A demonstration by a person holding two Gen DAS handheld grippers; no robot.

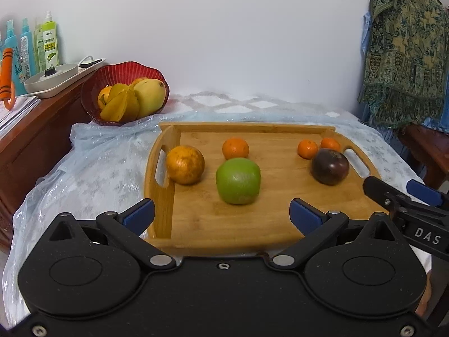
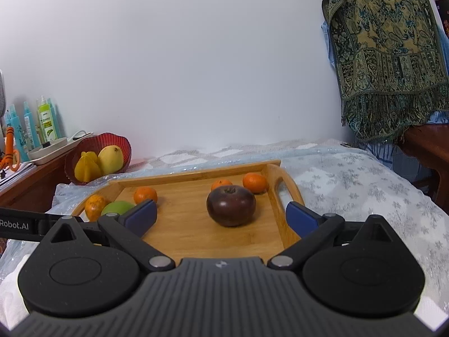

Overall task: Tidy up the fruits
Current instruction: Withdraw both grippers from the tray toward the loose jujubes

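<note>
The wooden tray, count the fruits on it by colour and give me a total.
On the wooden tray:
Orange: 4 (large orange, middle orange, two small tangerines)
Green: 1 (green fruit)
Dark purple: 1 (purple fruit)
Total: 6

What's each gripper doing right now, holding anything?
Left gripper: open, empty, facing the round green fruit.
Right gripper: open, empty, facing the dark purple round fruit.

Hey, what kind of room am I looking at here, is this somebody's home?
Probably a lived-in home room, maybe a bedroom. A wooden tray of fruit sits on a plastic-covered patterned cloth, spray bottles line a wooden cabinet, and a fringed paisley shawl hangs by the wall.
</note>
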